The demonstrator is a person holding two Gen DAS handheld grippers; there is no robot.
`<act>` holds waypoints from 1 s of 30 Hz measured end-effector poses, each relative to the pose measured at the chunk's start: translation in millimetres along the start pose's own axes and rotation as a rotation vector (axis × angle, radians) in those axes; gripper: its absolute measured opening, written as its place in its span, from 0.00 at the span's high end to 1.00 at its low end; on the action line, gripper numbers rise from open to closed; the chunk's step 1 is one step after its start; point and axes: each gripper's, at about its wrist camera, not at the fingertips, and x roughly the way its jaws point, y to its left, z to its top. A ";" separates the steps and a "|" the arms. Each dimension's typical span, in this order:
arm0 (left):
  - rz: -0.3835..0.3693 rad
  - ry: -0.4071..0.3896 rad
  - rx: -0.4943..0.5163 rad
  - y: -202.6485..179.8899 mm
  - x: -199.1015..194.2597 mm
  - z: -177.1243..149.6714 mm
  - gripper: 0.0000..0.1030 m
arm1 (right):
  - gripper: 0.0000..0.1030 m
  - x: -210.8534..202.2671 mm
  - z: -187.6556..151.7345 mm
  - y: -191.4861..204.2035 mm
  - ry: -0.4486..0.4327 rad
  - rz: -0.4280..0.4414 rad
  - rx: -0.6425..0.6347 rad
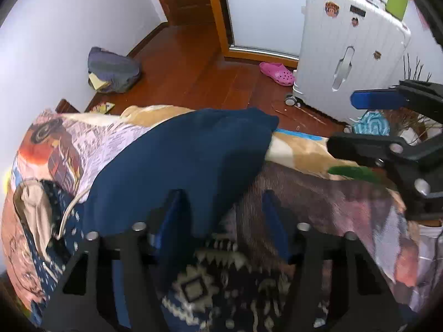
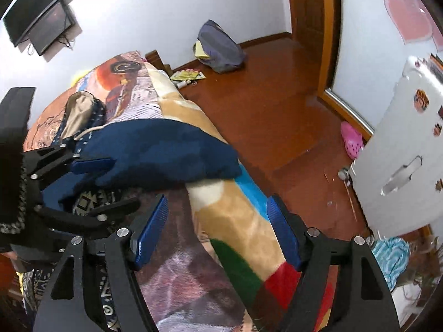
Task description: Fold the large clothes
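The left tongs point(image 1: 221, 221) stood partly apart, their blue pads on either side of a fold of the navy garment point(image 1: 180, 160); whether the pads pressed on the cloth could not be told through the blur. Under and just ahead of those tongs the garment lay spread on the bed point(image 2: 221, 202), its plain navy body bunched ahead of them and its patterned white-and-dark band point(image 1: 210, 285) directly beneath them. To the right of the left tongs, the right tongs point(image 2: 218, 232) hung open with nothing between their pads, over the bed's colourful blanket point(image 2: 243, 265) and just beside the garment's near edge. In the left wrist view the right tongs showed at the right edge, their pads apart above the blanket. Left of the left tongs lay the garment's hood with its pale lining point(image 1: 36, 207) and a white drawstring point(image 1: 72, 207). Beyond the bed the wooden floor point(image 1: 193, 66) carried a grey bag point(image 1: 113, 69) far ahead against the wall, a pink clog point(image 1: 277, 73) ahead and to the right, and a white suitcase point(image 1: 349, 55) standing further right.
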 end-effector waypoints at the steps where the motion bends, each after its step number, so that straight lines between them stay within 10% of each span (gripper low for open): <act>1: -0.002 0.002 0.001 -0.6 3.9 1.4 0.65 | 0.32 0.2 -1.2 -1.4 0.003 0.000 0.004; 4: -0.028 -0.001 -0.030 4.9 10.6 2.9 0.93 | 0.32 0.7 -3.3 -4.7 0.010 -0.001 0.013; 11: -0.079 -0.141 -0.268 51.5 -34.3 -0.2 0.96 | 0.32 -3.1 -2.2 6.2 0.002 0.001 -0.028; 20: 0.059 -0.350 -0.484 143.7 -154.6 -63.2 0.97 | 0.32 5.0 8.6 59.8 -0.005 0.079 -0.132; 30: 0.177 -0.206 -0.684 182.9 -147.5 -198.1 0.97 | 0.32 46.5 0.7 116.1 0.088 0.065 -0.303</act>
